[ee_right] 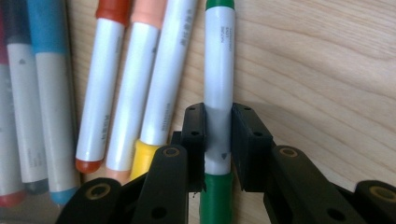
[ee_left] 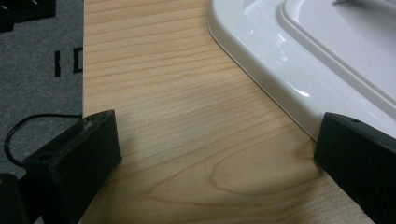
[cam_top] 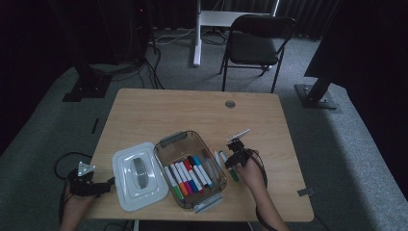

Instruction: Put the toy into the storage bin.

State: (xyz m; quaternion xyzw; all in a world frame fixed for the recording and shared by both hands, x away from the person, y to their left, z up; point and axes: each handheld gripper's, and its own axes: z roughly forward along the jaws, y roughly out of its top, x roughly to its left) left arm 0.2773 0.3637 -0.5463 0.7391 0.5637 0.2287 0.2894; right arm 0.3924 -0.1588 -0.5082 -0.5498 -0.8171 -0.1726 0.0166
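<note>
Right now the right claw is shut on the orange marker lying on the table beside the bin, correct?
Not orange. The right gripper view shows the right claw shut on the green marker; the orange marker lies untouched further left. The rest holds: it lies on the table beside the bin.

Pale matt wood-grain table [ee_left: 187, 140], glossy white plastic lid [ee_left: 280, 60], smooth plastic green marker [ee_right: 218, 70]

Dim curtained studio: wooden table [cam_top: 159, 103] on grey carpet [cam_top: 337, 134], folding chair [cam_top: 255, 45], metal stands [cam_top: 317, 91].
</note>
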